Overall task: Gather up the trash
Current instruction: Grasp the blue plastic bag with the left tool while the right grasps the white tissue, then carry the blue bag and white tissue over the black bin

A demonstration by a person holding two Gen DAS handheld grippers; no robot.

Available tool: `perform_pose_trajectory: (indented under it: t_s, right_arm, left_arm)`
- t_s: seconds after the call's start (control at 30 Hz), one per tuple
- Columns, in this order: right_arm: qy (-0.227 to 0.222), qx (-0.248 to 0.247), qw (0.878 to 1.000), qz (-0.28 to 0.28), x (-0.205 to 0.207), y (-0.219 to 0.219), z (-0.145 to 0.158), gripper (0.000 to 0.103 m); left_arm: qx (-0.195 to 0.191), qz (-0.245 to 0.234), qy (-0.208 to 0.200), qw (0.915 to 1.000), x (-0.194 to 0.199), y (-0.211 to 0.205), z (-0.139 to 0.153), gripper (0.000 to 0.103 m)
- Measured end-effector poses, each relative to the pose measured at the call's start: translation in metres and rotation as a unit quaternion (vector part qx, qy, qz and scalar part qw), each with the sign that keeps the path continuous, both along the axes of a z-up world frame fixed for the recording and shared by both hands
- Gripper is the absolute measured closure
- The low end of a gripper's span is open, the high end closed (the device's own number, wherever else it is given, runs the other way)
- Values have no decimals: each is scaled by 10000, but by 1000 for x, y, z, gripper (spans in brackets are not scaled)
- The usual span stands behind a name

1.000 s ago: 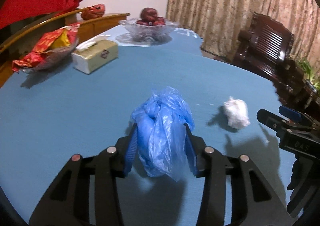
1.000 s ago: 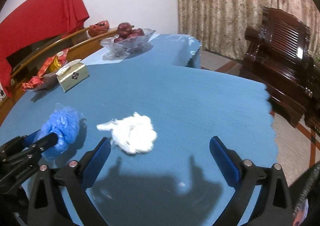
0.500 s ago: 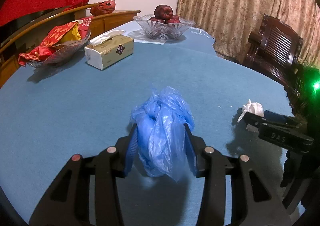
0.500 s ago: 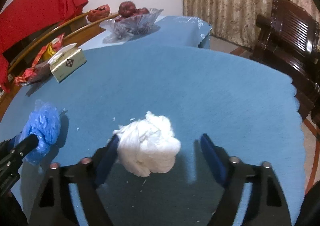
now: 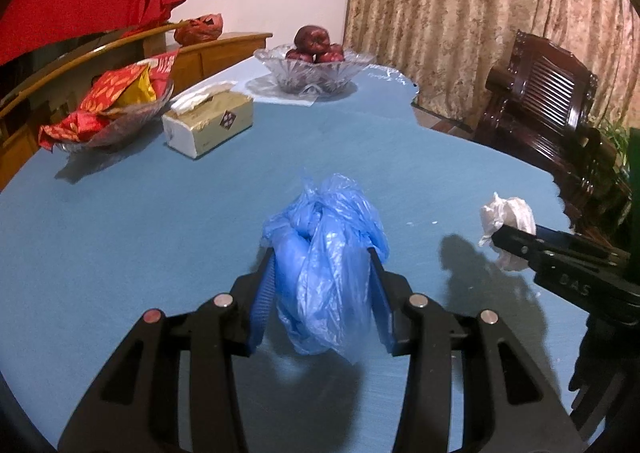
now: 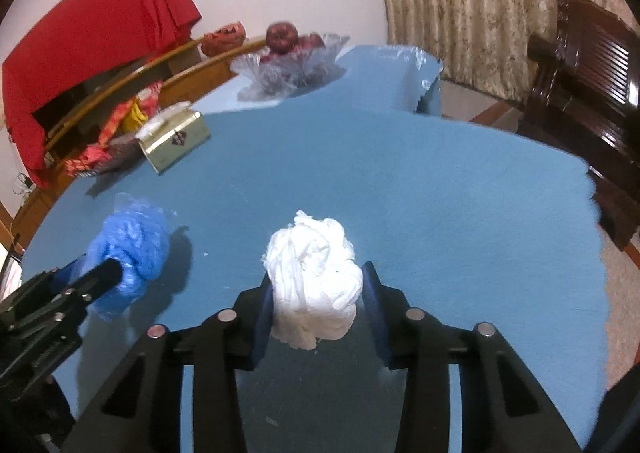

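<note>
My left gripper (image 5: 322, 273) is shut on a crumpled blue plastic bag (image 5: 326, 253) and holds it above the blue table (image 5: 140, 221). My right gripper (image 6: 316, 293) is shut on a crumpled white tissue wad (image 6: 314, 277), held just above the table. The white wad (image 5: 506, 219) and the right gripper also show at the right of the left wrist view. The blue bag (image 6: 128, 249) and the left gripper show at the left of the right wrist view.
A tissue box (image 5: 208, 123), a glass dish of red snack packets (image 5: 108, 109) and a glass bowl of red apples (image 5: 316, 65) stand at the far side of the table. A dark wooden chair (image 5: 548, 109) stands beyond the right edge. Small white crumbs (image 5: 420, 223) lie on the cloth.
My right gripper moved in around the white tissue wad and shut on it, then lifted it. My left gripper kept hold of the blue bag and rose a little.
</note>
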State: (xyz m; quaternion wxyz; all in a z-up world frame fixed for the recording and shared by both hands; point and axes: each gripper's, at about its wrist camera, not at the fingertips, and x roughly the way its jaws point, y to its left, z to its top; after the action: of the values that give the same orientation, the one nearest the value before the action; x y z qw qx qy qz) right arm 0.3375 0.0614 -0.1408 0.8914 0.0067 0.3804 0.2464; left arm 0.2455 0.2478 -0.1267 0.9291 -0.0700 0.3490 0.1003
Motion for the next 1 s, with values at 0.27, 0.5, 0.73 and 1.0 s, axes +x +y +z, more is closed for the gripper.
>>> perform_pose_trajectory:
  t_s: [0.27, 0.5, 0.73, 1.0]
  right_arm:
    - [-316, 224, 9991, -195, -34, -33, 43, 62]
    - [-544, 279, 9976, -335, -64, -65, 74, 62]
    - [-705, 292, 9958, -498, -101, -101, 92, 62]
    - [-846, 279, 9933, -731, -141, -145, 107, 62]
  left_arm:
    - [1, -221, -247, 9995, -19, -35, 30, 61]
    - [-18, -429, -481, 9979, -43, -71, 58, 61]
    - [-30, -651, -670, 9956, -67, -105, 80, 61]
    - [-95, -926, -794, 9925, -95, -141, 92, 61]
